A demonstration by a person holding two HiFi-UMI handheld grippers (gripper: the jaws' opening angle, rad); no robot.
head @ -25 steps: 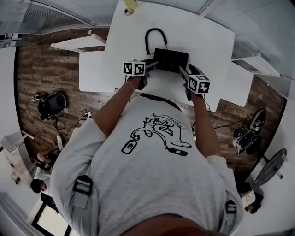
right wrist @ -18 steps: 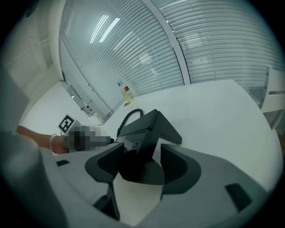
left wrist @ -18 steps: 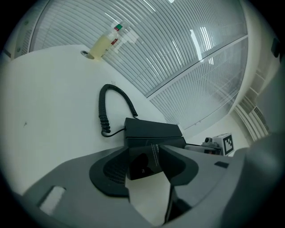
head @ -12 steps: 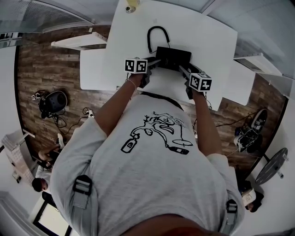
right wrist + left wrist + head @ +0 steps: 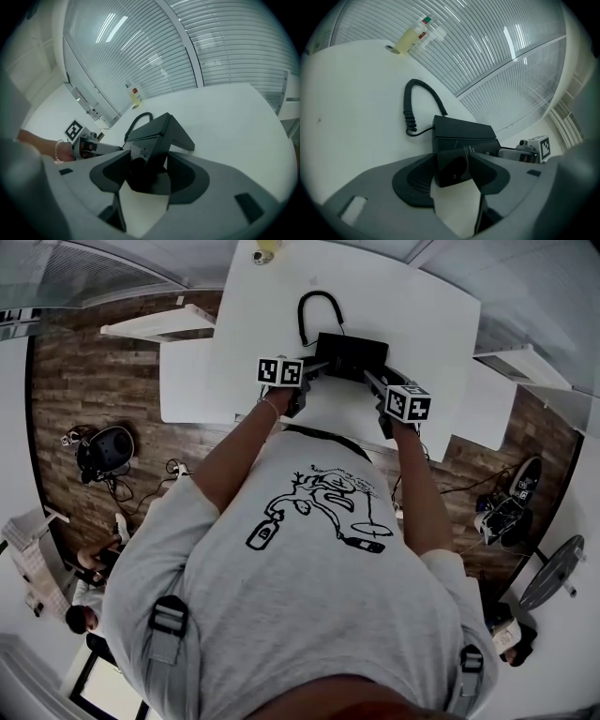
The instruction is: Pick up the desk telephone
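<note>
A black desk telephone [image 5: 352, 354] rests on the white table [image 5: 412, 315], its coiled cord [image 5: 314, 310] looping away behind it. My left gripper [image 5: 317, 368] is at the phone's left end. In the left gripper view the phone's corner [image 5: 461, 133] sits between the jaws of the left gripper [image 5: 457, 168], which are opening, their pads close at each side. My right gripper [image 5: 373, 382] is at the phone's right end. The right gripper view shows that end of the phone [image 5: 157, 131] wedged between the pads of the right gripper [image 5: 147, 176].
A small bottle [image 5: 265, 249] stands at the table's far edge, also visible as the bottle [image 5: 412, 36] near slatted blinds. Lower white side tables [image 5: 187, 381] flank the desk over wooden floor. Bags and cables lie on the floor at both sides.
</note>
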